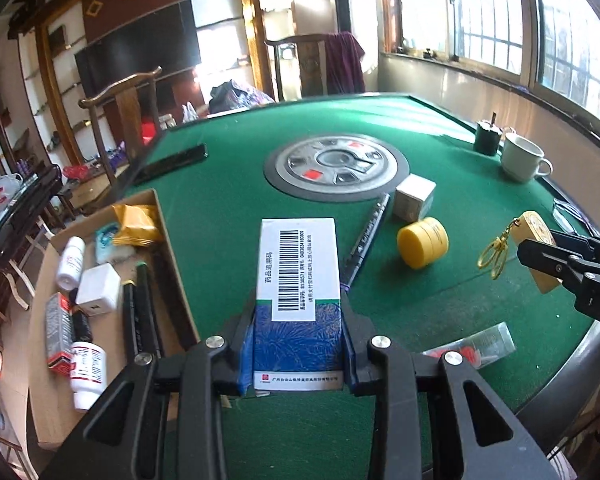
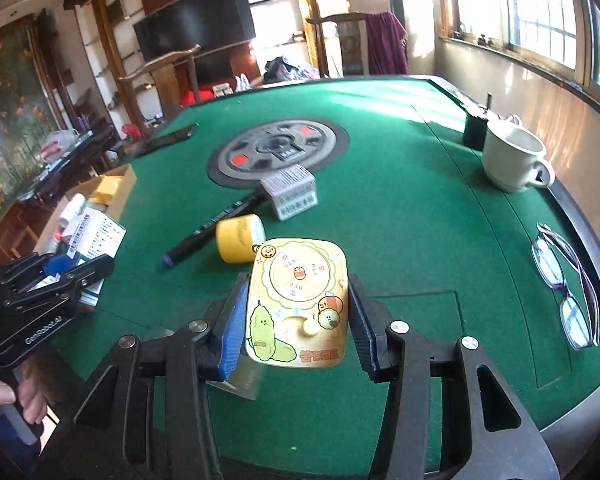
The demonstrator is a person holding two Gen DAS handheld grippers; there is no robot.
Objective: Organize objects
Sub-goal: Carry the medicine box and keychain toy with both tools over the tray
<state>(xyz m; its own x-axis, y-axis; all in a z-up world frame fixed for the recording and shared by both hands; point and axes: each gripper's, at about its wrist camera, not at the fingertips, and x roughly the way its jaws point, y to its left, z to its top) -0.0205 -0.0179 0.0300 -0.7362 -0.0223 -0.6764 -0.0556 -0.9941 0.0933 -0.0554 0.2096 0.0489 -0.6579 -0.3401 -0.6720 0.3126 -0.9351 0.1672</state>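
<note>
Left wrist view low over green worktop (image 1: 228,200) near its left edge, facing the far windows, right wrist view likewise further right, both sharing yellow jar (image 1: 423,242), pen (image 1: 366,236), cup (image 1: 520,158)

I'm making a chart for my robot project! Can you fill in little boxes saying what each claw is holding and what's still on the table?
left gripper: shut on the medicine box
right gripper: around the cartoon toy; grip unclear, right-side gap
cardboard tray: bottles, pens, packets
still on green table: yellow jar, pen, small box, mug, glasses
</note>
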